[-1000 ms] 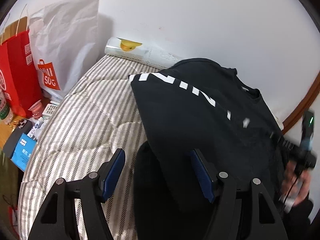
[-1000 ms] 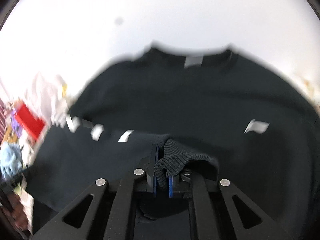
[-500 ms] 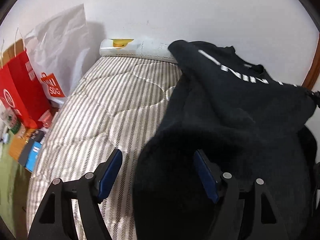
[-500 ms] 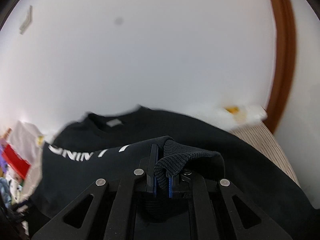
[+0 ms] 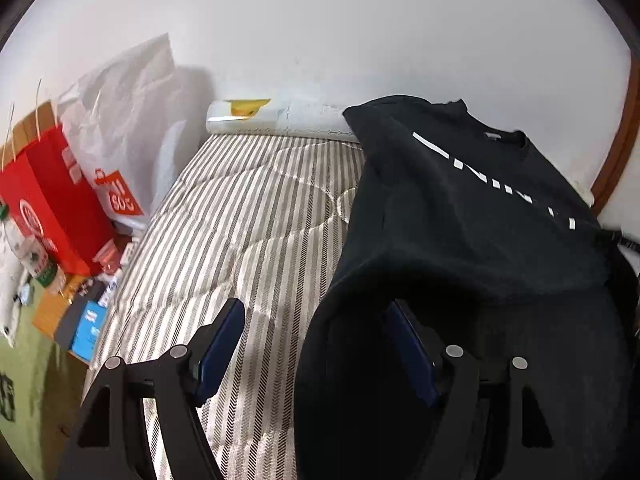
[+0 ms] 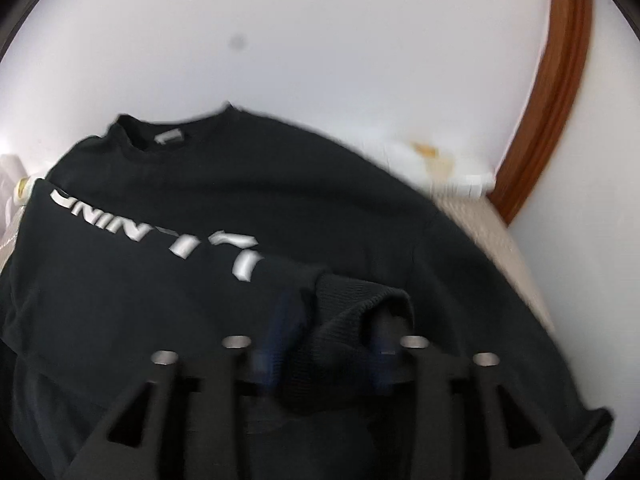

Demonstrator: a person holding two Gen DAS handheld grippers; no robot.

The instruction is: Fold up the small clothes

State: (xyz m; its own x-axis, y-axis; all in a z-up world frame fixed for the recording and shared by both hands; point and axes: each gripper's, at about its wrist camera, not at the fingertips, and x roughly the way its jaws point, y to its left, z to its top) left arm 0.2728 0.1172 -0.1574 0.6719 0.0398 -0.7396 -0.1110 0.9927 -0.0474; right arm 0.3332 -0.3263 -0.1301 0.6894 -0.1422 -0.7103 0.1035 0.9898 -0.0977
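striped bed (image 5: pixel 256 216) holds a black shirt (image 6: pixel 240 280). right claw (image 6: pixel 326 344) has just been opening, cuff loose between; left claw (image 5: pixel 316 344) wide. let go gently, then smooth flat.

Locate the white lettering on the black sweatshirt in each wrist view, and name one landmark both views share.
Left wrist: the white lettering runs diagonally at upper right, below the neckline.
Right wrist: the white lettering sits left of centre, reading upside down, beyond the right gripper.
Shared landmark: the brown wooden frame at the right edge.
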